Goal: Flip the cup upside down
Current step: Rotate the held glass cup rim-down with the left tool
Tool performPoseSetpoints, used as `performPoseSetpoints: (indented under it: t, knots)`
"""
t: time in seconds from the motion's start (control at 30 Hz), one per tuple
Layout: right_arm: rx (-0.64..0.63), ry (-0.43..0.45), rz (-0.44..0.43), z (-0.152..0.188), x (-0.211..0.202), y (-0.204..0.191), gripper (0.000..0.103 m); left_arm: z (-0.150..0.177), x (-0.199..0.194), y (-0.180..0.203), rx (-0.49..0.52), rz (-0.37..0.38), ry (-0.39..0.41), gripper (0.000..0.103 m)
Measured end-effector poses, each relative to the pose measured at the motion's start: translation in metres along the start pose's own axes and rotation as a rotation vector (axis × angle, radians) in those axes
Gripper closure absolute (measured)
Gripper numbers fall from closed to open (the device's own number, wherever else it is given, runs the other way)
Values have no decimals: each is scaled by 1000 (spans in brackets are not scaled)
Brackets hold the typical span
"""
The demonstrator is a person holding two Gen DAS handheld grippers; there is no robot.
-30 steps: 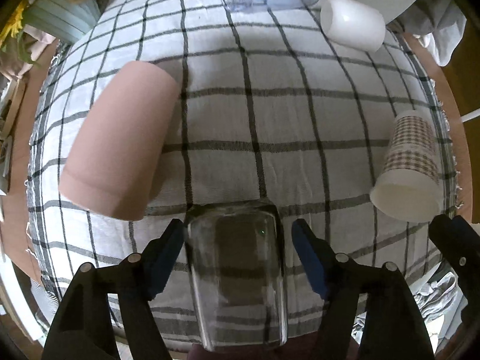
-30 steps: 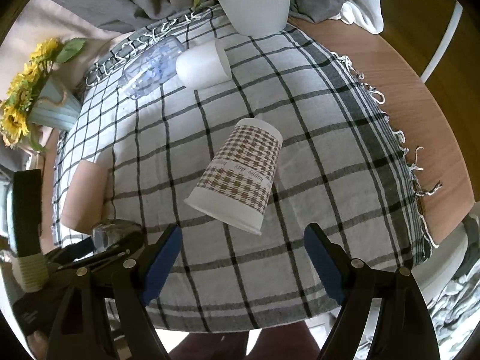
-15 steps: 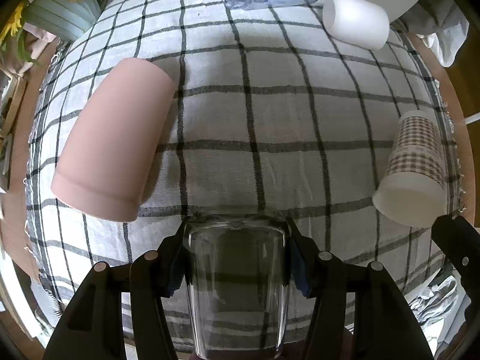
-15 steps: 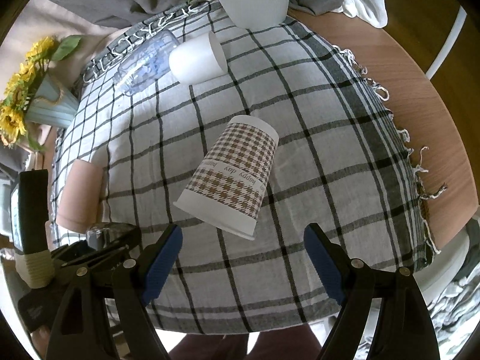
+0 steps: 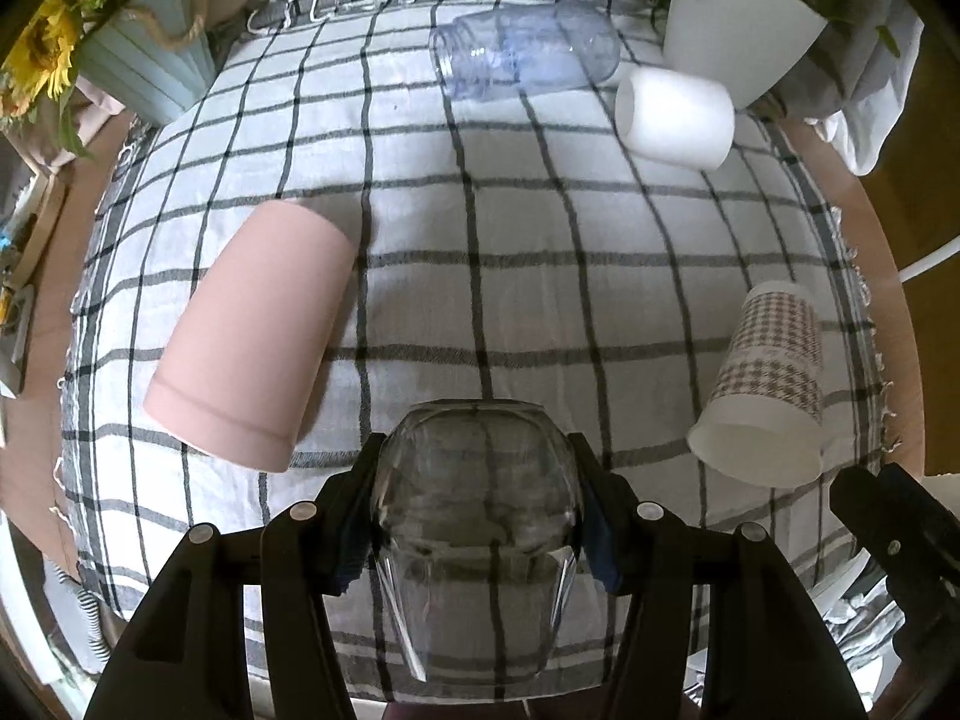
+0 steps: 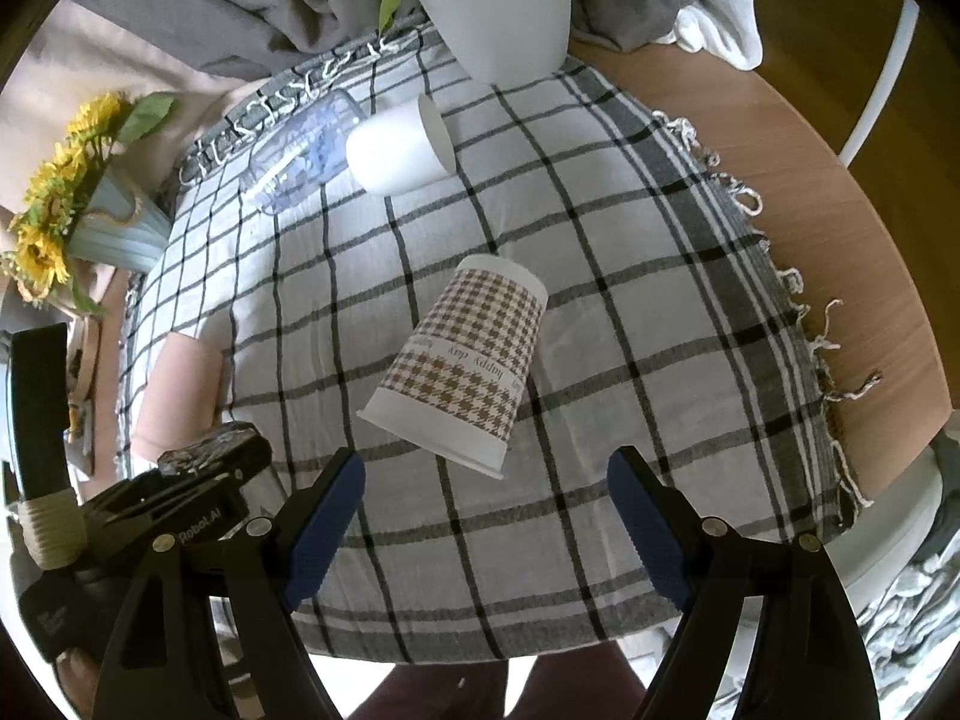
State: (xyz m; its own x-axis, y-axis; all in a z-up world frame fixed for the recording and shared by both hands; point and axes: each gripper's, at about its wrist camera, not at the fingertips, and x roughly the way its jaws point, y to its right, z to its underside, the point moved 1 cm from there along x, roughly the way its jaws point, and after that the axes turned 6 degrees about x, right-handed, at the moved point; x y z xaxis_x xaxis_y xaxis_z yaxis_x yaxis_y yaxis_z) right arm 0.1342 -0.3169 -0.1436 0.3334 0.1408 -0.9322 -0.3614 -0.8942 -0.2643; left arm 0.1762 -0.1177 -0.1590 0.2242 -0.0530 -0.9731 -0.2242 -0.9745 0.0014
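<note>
My left gripper (image 5: 477, 510) is shut on a clear glass cup (image 5: 477, 516), base pointing away from me, held above the near edge of the checked cloth (image 5: 540, 240). From the right wrist view the glass (image 6: 207, 444) shows in the left gripper at the lower left. My right gripper (image 6: 483, 525) is open and empty, just short of a houndstooth paper cup (image 6: 468, 360) that lies on its side, mouth toward me. That cup also shows in the left wrist view (image 5: 771, 384).
A pink cup (image 5: 252, 330) lies on its side at the left. A white cup (image 5: 675, 117) and a clear bluish bottle (image 5: 528, 51) lie at the back. A white plant pot (image 5: 738, 18) and a sunflower vase (image 5: 144, 54) stand at the back corners.
My left gripper closed on the glass cup and lifted it, tilting it so the base points forward. My right gripper stayed open and shifted slightly.
</note>
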Motion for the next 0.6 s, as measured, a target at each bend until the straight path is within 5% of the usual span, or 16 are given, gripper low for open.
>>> performPoseSetpoints:
  t: [0.6]
  knots:
    - [-87, -5, 7, 18, -5, -7, 20, 37, -20, -2, -13, 23, 49, 47]
